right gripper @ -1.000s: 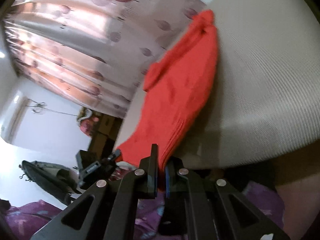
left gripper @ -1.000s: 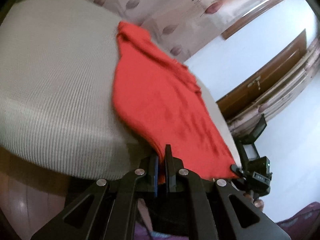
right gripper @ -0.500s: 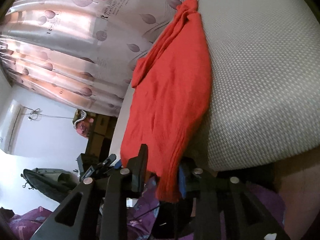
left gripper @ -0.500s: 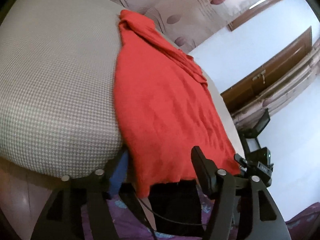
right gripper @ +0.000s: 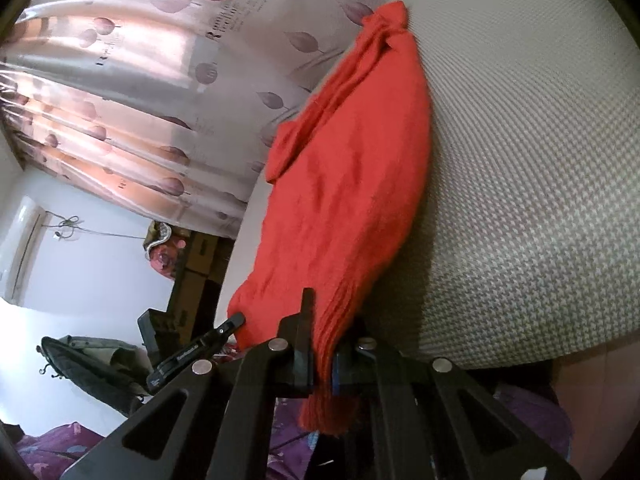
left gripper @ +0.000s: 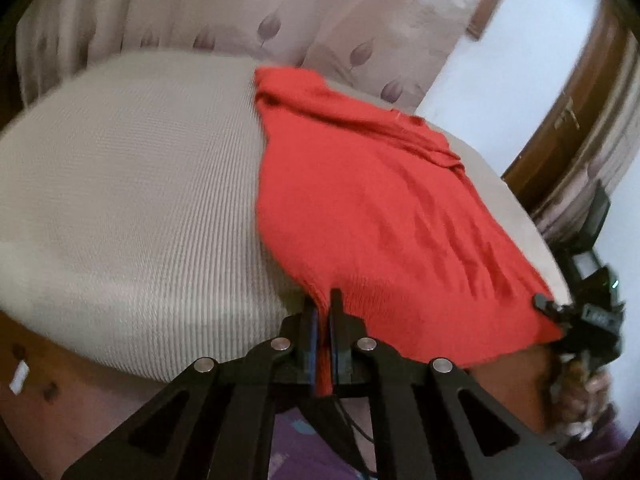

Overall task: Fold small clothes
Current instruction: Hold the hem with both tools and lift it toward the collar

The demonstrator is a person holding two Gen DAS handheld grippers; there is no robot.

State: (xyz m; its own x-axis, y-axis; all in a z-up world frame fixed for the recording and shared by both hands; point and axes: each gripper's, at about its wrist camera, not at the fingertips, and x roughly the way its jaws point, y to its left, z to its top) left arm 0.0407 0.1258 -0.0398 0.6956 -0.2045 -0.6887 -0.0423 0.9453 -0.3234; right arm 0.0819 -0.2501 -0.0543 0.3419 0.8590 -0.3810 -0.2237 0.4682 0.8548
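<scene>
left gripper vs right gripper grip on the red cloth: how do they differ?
The left gripper pinches the red cloth at its near-left corner; the right gripper pinches the near-right one. Only a thin edge sits in the left gripper; a thicker bunch fills the right gripper and hangs out below it. Both are shut on cloth at the cushion's near edge.

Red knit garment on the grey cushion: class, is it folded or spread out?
Spread out: the red knit garment lies in one flat layer across the grey cushion, near hem unfolded.
</scene>
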